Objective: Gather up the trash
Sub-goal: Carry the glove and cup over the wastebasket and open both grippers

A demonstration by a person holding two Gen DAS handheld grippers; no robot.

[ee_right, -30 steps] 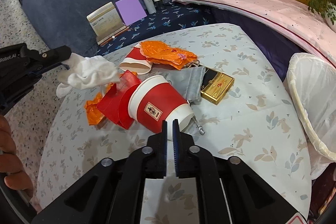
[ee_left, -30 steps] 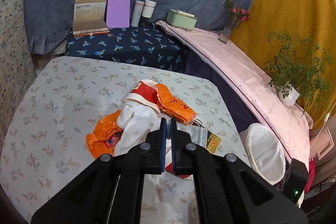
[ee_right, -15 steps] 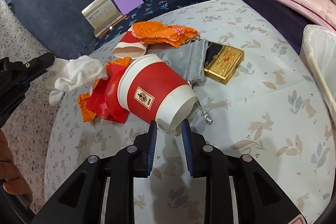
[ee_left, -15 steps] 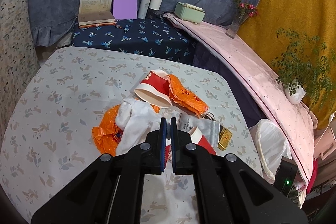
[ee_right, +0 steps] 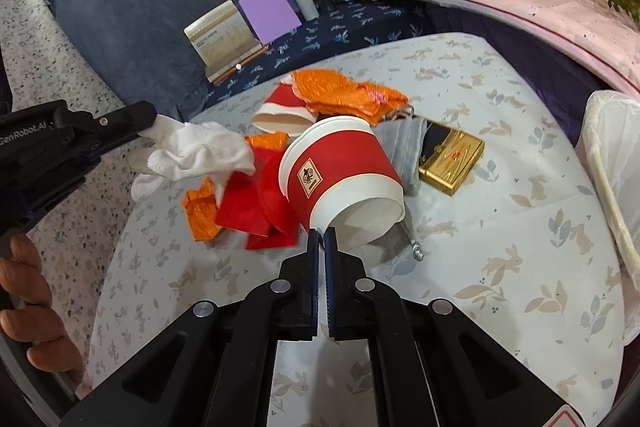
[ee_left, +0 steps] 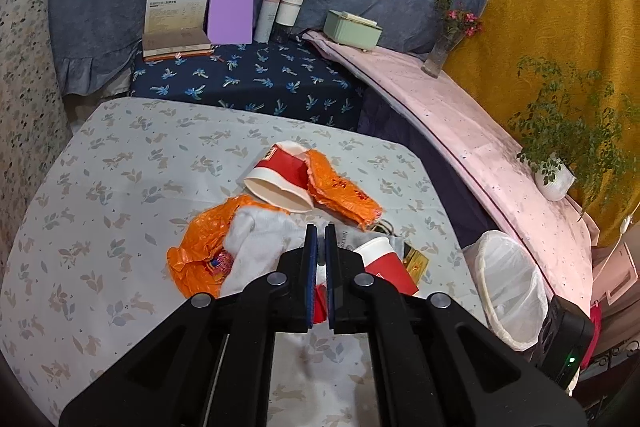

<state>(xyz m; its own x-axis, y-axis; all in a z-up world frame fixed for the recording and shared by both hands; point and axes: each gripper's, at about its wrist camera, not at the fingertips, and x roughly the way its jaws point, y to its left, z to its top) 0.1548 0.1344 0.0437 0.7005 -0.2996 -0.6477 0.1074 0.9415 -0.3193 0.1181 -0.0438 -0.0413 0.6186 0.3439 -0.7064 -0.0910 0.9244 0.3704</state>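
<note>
Right wrist view: right gripper (ee_right: 322,239) jaws pinch the red paper cup's (ee_right: 340,171) rim; left gripper (ee_right: 150,119) clamps a white cloth (ee_right: 196,151). Next, likely carry both rightward to the lined bin (ee_right: 612,155) beside the cup.

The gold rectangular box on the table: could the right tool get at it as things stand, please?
Probably not yet: the right tool is shut on the red-and-white paper cup at its rim. The gold rectangular box itself lies uncovered beside the grey cloth pouch.
</note>
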